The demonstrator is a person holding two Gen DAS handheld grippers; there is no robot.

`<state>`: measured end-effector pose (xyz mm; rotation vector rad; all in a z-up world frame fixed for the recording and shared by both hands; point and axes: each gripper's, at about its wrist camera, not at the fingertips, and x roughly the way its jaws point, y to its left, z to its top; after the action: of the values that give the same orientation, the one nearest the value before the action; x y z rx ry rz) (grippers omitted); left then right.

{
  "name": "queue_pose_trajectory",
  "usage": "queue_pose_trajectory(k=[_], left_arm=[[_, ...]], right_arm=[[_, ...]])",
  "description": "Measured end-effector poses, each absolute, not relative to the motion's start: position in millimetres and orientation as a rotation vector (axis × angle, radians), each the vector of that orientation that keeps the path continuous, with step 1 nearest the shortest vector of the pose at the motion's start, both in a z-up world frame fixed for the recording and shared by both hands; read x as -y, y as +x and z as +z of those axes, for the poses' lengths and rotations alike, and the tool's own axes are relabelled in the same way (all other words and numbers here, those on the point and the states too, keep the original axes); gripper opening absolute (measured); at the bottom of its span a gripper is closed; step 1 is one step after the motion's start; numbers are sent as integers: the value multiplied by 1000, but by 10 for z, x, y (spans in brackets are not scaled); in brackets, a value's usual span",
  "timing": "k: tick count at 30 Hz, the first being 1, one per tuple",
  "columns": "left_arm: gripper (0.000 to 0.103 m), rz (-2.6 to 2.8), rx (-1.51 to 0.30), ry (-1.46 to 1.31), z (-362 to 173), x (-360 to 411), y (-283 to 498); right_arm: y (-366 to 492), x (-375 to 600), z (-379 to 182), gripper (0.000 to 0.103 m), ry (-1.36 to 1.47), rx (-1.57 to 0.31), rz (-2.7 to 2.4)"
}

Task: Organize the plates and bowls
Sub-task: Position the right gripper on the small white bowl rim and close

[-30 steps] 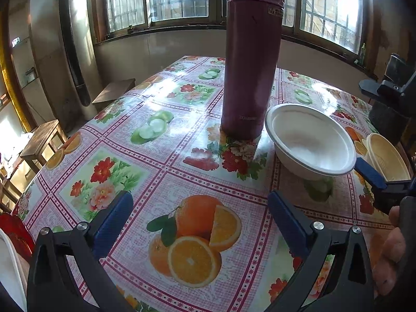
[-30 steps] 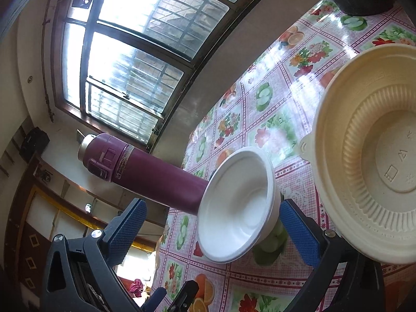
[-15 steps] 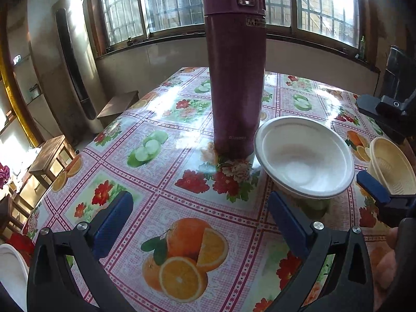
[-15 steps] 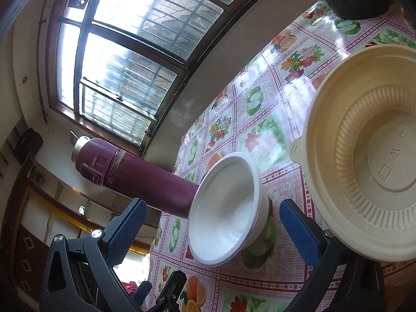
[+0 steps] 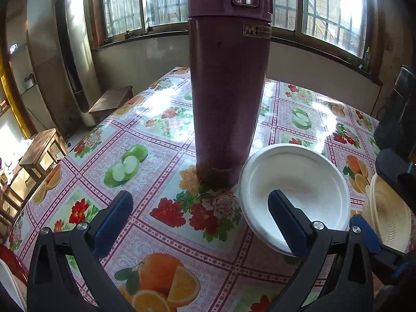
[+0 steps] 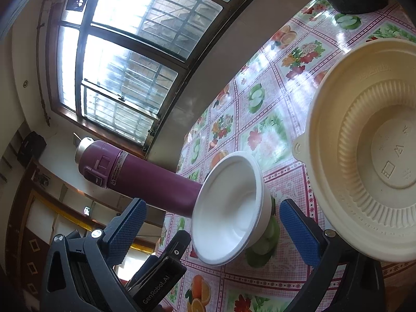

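A white bowl (image 5: 299,182) stands on the fruit-print tablecloth (image 5: 156,156), right of a tall purple thermos (image 5: 226,91). My left gripper (image 5: 200,221) is open; its right finger reaches over the bowl's near rim, and its left finger hangs over bare cloth. Beside the white bowl on the right sits a ribbed cream bowl (image 5: 387,218). In the right wrist view the white bowl (image 6: 228,208) lies between the fingers of my open right gripper (image 6: 213,231), a little ahead of the pads. The cream bowl (image 6: 371,143) is to their right, and the thermos (image 6: 140,174) is behind.
A dark object (image 5: 400,119) stands at the table's far right. Low wooden stools (image 5: 41,148) and a tall floor-standing unit (image 5: 70,52) are off the table's left side. The left gripper's body (image 6: 161,267) shows low in the right wrist view.
My left gripper has moved forward toward the thermos and white bowl, and its right finger now overlaps the bowl's rim. The right gripper has come slightly closer to the white bowl.
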<state>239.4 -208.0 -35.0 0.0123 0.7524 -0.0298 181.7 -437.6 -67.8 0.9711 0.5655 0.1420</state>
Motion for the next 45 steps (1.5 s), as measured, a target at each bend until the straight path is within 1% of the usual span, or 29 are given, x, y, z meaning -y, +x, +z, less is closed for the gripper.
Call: queue_pose_trajectory(k=[27,42,45], left_arm=[[103,-109,-862,-53,-617,2108,2608],[103,-137,-901,-75,-705,2097,2667],[103,-146,-909,-89,-716,2086,2678]], right_arm=[[1859,4331,-702,97,936,-589,113],[1853,4387,-733,87,948,-585,92],[1855,4394,-737,83,948,-584,88]])
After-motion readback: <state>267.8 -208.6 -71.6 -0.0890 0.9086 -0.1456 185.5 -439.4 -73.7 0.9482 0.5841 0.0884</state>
